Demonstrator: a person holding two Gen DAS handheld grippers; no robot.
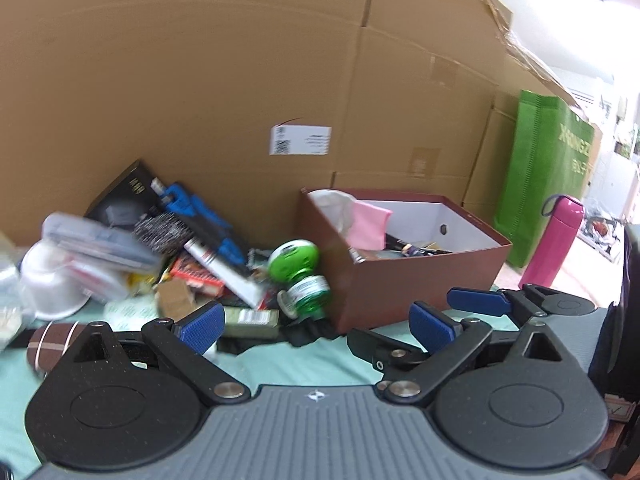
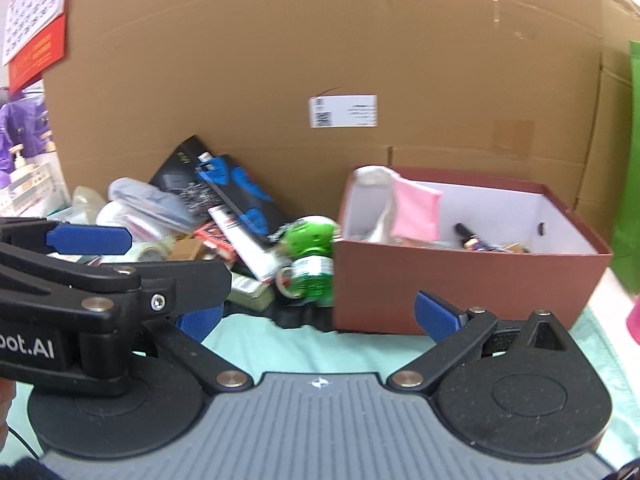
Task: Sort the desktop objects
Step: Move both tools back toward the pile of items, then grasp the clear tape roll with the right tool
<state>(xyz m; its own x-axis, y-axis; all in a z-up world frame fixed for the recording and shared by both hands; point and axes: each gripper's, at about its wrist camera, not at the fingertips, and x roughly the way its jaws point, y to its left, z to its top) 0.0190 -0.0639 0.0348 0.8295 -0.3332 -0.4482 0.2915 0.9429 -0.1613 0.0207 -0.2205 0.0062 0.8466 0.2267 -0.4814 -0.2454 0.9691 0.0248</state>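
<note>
Both tools, the left tool (image 1: 316,326) and right tool (image 2: 318,318), are seen spread wide and empty above the mint-green surface (image 2: 304,354). A heap of mixed desktop clutter (image 2: 224,232) is piled ahead-left of them, beside a dark-red open cardboard box (image 2: 460,284) ahead-right.

Matt brown cardboard wall (image 2: 280,60), glossy pink plastic-looking bottle (image 1: 554,240), soft teal cloth (image 2: 304,356) over the bench, scratchy steel-wool scourer (image 1: 162,232).

Tall cardboard wall (image 2: 280,60) (white label (image 2: 343,111) stuck on), green bag (image 1: 536,176), pink bottle (image 1: 554,240), wall calendar (image 2: 36,12).
</note>
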